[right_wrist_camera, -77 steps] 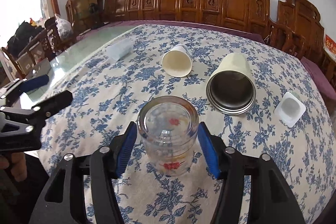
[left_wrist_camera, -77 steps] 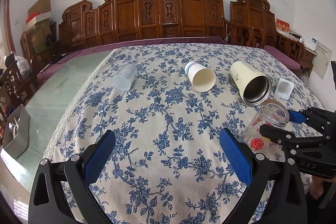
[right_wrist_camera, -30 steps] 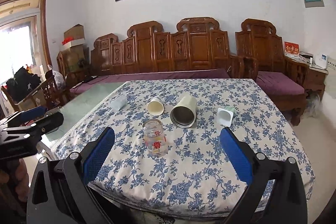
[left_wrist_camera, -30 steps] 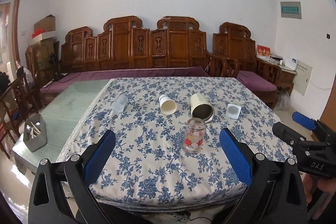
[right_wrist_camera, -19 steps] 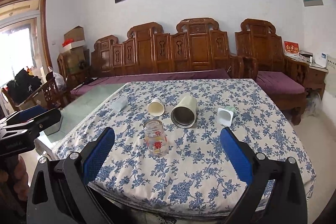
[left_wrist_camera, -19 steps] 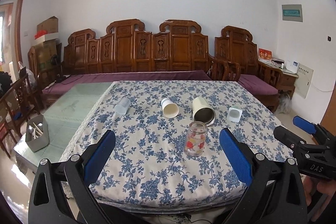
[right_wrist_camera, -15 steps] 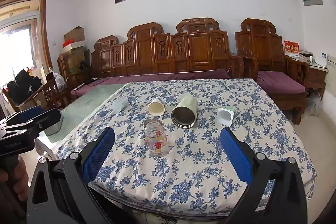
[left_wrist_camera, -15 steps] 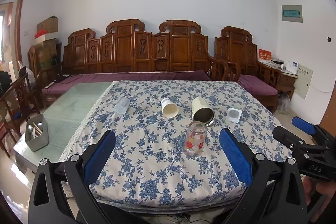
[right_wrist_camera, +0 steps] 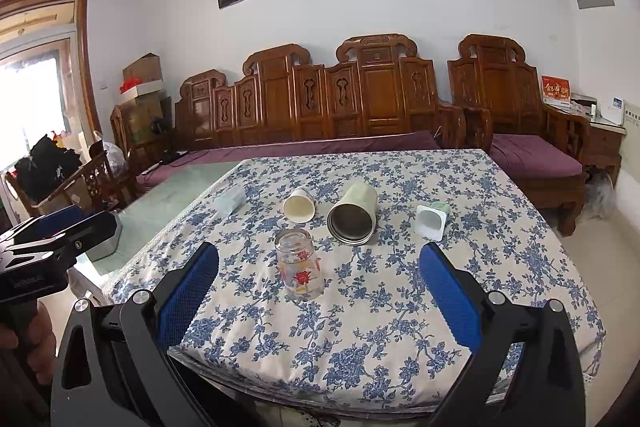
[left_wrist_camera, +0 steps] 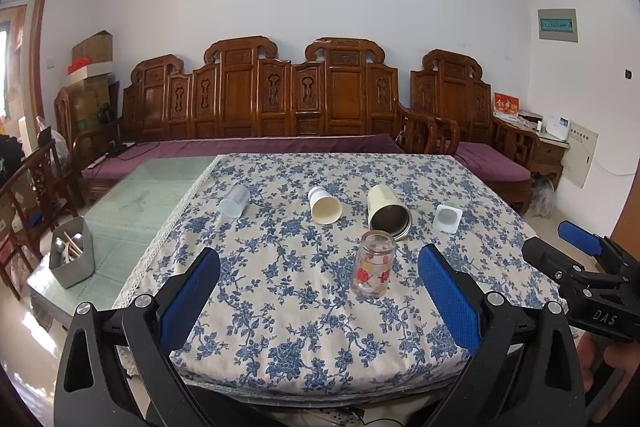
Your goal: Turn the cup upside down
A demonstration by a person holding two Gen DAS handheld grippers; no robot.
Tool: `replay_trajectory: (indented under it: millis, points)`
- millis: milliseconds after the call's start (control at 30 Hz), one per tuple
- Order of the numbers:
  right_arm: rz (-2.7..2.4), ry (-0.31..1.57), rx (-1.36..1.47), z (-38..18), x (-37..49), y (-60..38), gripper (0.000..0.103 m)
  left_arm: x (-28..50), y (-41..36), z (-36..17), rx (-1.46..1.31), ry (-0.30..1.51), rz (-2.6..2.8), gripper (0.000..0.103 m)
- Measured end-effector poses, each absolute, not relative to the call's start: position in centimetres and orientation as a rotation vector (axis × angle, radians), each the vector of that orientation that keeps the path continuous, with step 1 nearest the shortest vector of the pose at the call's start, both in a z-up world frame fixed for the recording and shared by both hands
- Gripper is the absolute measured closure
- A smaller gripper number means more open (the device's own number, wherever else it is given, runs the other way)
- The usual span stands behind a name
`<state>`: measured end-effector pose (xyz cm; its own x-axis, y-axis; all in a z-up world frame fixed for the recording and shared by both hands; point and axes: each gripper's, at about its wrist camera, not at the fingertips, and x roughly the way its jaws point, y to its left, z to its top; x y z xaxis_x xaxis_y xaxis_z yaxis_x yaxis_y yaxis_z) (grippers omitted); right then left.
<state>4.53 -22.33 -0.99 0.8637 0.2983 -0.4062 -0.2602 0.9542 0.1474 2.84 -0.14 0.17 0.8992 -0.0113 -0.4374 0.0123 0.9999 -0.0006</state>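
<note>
A clear glass cup with red flower print [left_wrist_camera: 374, 265] stands upside down near the front of the blue floral tablecloth [left_wrist_camera: 280, 287]; it also shows in the right wrist view [right_wrist_camera: 299, 263]. My left gripper [left_wrist_camera: 318, 301] is open and empty, held back from the table's front edge. My right gripper [right_wrist_camera: 318, 301] is open and empty too, also back from the edge. The right gripper shows at the right of the left wrist view [left_wrist_camera: 580, 267]; the left gripper shows at the left of the right wrist view [right_wrist_camera: 48, 239].
Lying on their sides behind the glass are a frosted plastic cup [left_wrist_camera: 235, 201], a white paper cup [left_wrist_camera: 325, 205], a cream steel-lined tumbler [left_wrist_camera: 387, 211] and a small white pot [left_wrist_camera: 447, 218]. A grey utensil holder [left_wrist_camera: 72, 257] stands on the bare glass tabletop at left. Wooden benches line the far wall.
The right gripper has let go of the glass, which now stands on the cloth. Both grippers have drawn back from the table. In the last half second almost nothing moves.
</note>
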Motion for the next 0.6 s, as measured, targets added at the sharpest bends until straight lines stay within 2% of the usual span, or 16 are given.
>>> replay_trajectory:
  millis: [600]
  points:
    - [0.293,0.442,0.092,-0.99,4.51,-22.37,0.002,2.89,-0.25,0.34,-0.001,0.45,-0.015,0.008]
